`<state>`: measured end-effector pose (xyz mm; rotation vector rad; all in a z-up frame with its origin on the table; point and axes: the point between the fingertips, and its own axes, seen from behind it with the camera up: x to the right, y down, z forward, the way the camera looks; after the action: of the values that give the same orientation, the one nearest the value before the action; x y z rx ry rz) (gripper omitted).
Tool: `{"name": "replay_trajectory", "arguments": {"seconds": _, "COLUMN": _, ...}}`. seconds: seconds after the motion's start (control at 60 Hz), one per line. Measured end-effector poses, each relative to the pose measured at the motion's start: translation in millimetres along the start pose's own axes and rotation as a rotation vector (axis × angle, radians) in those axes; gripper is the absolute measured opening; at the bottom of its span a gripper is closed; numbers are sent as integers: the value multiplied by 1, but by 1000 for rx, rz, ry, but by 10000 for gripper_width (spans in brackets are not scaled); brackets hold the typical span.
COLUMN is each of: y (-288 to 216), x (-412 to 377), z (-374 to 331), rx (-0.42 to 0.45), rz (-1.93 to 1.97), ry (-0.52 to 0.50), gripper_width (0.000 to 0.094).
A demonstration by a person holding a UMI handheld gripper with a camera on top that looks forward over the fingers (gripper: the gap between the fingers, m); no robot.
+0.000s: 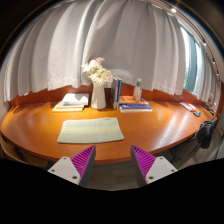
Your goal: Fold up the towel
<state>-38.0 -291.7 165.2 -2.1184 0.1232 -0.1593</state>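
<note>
Pale green towel (90, 130) flat, spread on wooden table, beyond fingers

Behind the vase (98, 96) of white flowers, we cannot identify the upright dark items, which are partly hidden. Right of the vase, we cannot resolve the small objects (192, 108) near the table (35, 125) edge. The gripper (113, 160) fingers' bases are cut off.

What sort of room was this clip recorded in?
Probably a study or hotel-style room: a curved wooden desk stands before white curtains, with a vase of white flowers and stacked books. A pale towel lies beyond the open claw.
</note>
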Motion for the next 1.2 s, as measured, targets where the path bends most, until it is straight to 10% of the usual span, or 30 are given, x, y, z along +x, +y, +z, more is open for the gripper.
{"name": "replay_trajectory", "arguments": {"seconds": 0.6, "y": 53, "x": -267, "z": 200, "rx": -190, "rz": -172, "ry": -274, "gripper_width": 673}}
{"name": "replay_trajectory", "arguments": {"seconds": 0.683, "y": 52, "x": -270, "z": 213, "rx": -185, "rz": -193, "ry": -260, "gripper_width": 579}}
{"name": "replay_trajectory", "arguments": {"seconds": 0.85, "y": 53, "x": -251, "z": 221, "rx": -147, "rz": -184, "ry": -189, "gripper_width": 102}}
{"name": "replay_trajectory", "arguments": {"seconds": 1.2, "y": -45, "x": -180, "z": 202, "rx": -40, "rz": -124, "ry": -151, "gripper_width": 48}}
